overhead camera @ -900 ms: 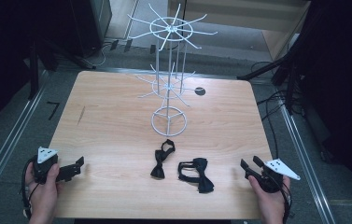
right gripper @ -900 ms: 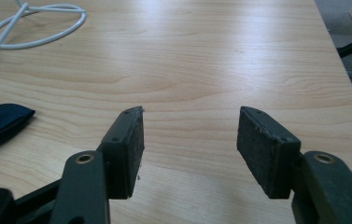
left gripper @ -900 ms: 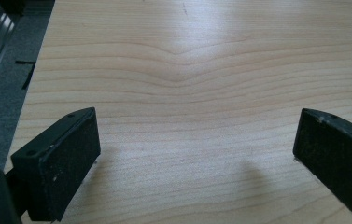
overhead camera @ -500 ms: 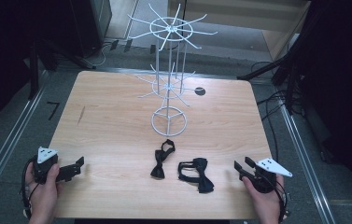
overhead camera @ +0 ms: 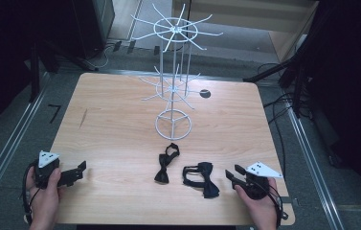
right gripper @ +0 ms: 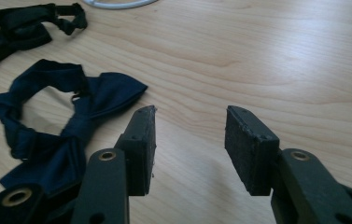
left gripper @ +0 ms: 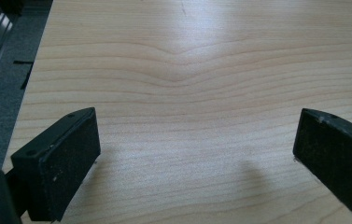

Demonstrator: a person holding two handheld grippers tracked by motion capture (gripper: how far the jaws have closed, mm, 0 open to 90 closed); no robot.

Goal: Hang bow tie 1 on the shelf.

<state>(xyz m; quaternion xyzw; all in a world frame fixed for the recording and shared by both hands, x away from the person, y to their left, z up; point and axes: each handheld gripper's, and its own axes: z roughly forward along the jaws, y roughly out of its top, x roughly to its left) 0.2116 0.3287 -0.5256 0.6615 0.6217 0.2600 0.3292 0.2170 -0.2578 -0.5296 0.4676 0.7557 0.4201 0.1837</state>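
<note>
The navy bow tie (right gripper: 66, 126) is judged soft, light and floppy, best pinched at its central knot; it is seen on the wooden surface (overhead camera: 120, 124) just beside the right claw (right gripper: 190, 140), toward its left jaw. That claw is held partly open and empty, while the left claw (left gripper: 197, 149) is spread wide over bare wood, well apart from both ties.

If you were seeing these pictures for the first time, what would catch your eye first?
The tall white wire display rack with spoked tiers, standing toward the far middle of the light wooden table, stands out most. Nearer the person lie two dark bow ties, a black bow tie and, to its right, a navy bow tie. The open right gripper rests just beside the navy one.
</note>
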